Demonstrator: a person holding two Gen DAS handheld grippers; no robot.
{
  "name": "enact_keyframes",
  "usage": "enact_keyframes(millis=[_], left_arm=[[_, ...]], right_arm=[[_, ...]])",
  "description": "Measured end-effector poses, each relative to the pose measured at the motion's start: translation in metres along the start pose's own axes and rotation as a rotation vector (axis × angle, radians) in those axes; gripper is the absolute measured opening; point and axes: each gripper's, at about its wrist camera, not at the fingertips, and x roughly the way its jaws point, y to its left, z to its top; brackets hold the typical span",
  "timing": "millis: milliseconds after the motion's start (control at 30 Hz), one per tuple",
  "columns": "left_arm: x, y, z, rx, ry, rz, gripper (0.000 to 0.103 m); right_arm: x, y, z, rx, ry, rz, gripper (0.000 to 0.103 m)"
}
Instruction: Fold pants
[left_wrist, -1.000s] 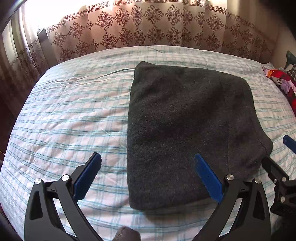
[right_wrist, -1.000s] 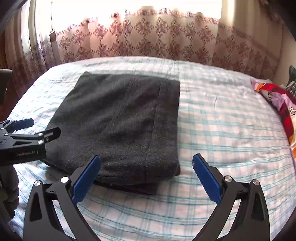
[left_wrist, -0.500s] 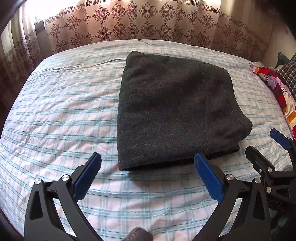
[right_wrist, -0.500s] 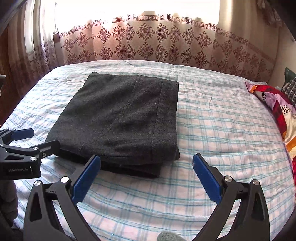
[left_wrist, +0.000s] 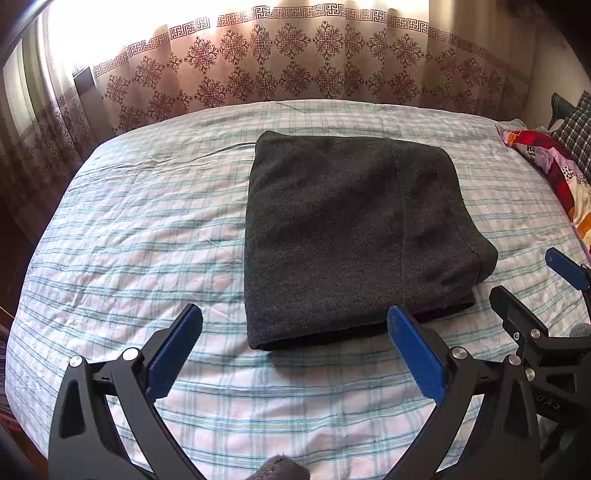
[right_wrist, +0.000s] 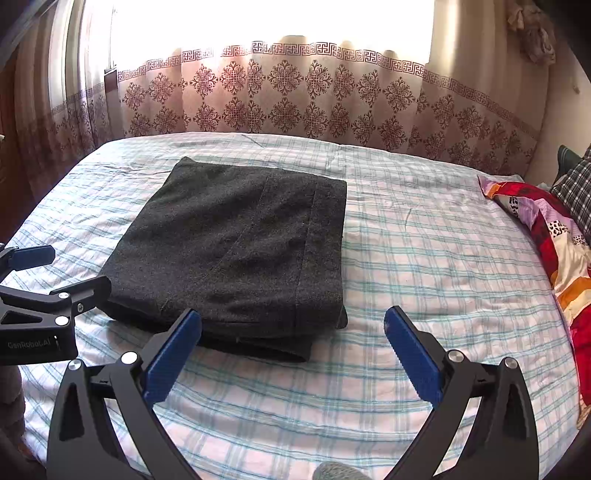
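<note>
Both tongs wide and empty above the bed.
Left tongs (left_wrist: 294, 349) and right tongs (right_wrist: 293, 347) hover apart from the folded dark grey pants (right_wrist: 240, 251), which lie flat on the checked bedsheet (right_wrist: 424, 258) before a patterned curtain (right_wrist: 314, 96).

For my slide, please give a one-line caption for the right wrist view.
Open right gripper above the checked bedsheet, with dark grey folded pants lying ahead.
</note>
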Motion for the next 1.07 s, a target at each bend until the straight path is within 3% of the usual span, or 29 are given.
enact_keyframes(millis=[800, 1067], left_arm=[[-0.012, -0.015, 0.001, 0.061, -0.061, 0.013, 0.101], [0.002, -0.006, -0.002, 0.013, -0.021, 0.051, 0.101]], right_arm=[[0.006, -0.003, -0.002, 0.017, 0.014, -0.010, 0.098], [0.014, -0.007, -0.006, 0.039, 0.043, -0.005, 0.098]])
